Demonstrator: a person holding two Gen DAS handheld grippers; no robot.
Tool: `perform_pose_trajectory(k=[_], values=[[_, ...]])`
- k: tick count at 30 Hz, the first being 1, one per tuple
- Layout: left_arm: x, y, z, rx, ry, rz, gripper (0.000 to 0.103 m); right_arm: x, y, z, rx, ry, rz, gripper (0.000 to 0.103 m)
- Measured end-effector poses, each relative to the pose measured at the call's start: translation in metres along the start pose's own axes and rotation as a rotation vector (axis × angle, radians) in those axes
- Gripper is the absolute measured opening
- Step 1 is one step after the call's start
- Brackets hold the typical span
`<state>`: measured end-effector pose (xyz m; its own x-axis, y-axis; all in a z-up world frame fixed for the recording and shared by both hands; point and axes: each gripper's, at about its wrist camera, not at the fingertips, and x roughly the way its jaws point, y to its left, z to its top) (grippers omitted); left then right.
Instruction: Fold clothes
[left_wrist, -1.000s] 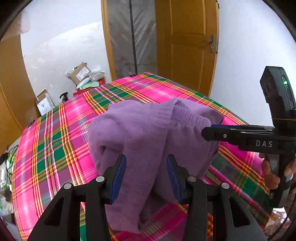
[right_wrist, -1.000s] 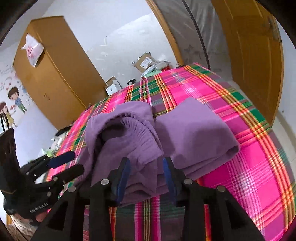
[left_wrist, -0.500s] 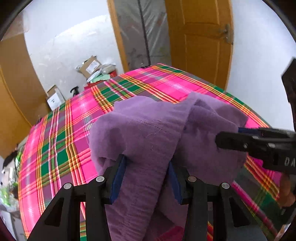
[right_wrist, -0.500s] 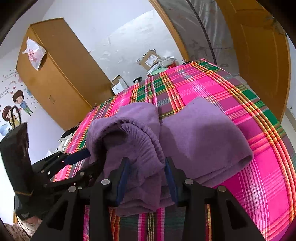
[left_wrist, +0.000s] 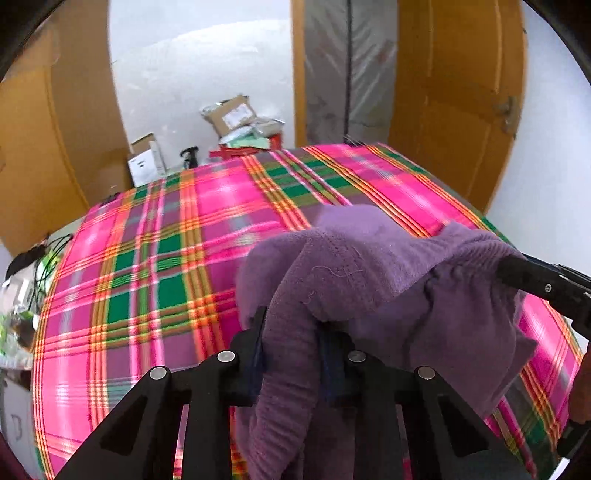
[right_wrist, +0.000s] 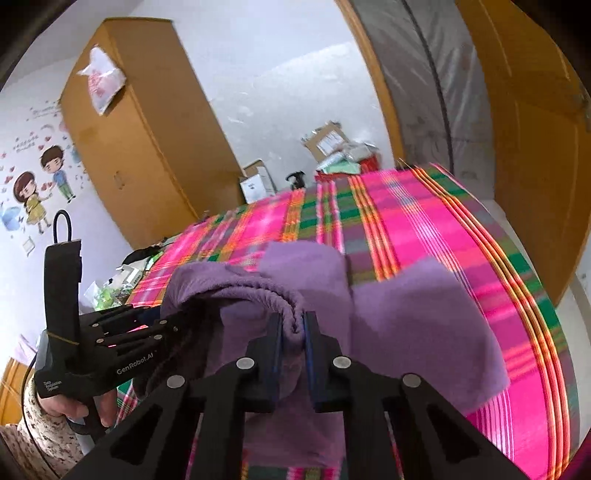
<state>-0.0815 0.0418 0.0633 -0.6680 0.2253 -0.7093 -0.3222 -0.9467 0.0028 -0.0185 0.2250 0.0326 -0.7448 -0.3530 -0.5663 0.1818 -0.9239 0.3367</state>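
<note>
A purple knit sweater lies bunched on the plaid table and is lifted at its near edge. My left gripper is shut on a fold of it; the cloth hides the fingertips. My right gripper is shut on the ribbed hem of the sweater. The right gripper also shows at the right edge of the left wrist view, buried in the cloth. The left gripper shows at the left of the right wrist view.
The table wears a pink, green and orange plaid cloth. Cardboard boxes sit on the floor beyond it. An orange wardrobe stands at the left and an orange door at the right.
Both grippers have closed from open onto the sweater's near edge and lifted it. The cloth has gathered into a higher bunch between them.
</note>
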Motion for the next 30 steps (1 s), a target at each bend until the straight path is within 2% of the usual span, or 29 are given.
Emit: perform_pose_trajectory(k=[10, 18, 26, 30], values=[[-0.029, 0.059, -0.016, -0.135, -0.054, 0.041, 0.024, 0.012, 0.059, 0.029, -0.118, -0.05, 0.079, 0.01], [-0.034, 0.106, -0.041, -0.241, -0.027, 0.084, 0.024, 0.033, 0.124, 0.043, -0.209, -0.077, 0.172, 0.01], [-0.027, 0.136, -0.062, -0.304, 0.019, 0.102, 0.024, 0.068, 0.157, 0.043, -0.183, -0.027, 0.26, 0.01], [-0.041, 0.144, -0.075, -0.371, 0.021, 0.037, 0.026, 0.084, 0.171, 0.04, -0.186, 0.016, 0.299, 0.01]])
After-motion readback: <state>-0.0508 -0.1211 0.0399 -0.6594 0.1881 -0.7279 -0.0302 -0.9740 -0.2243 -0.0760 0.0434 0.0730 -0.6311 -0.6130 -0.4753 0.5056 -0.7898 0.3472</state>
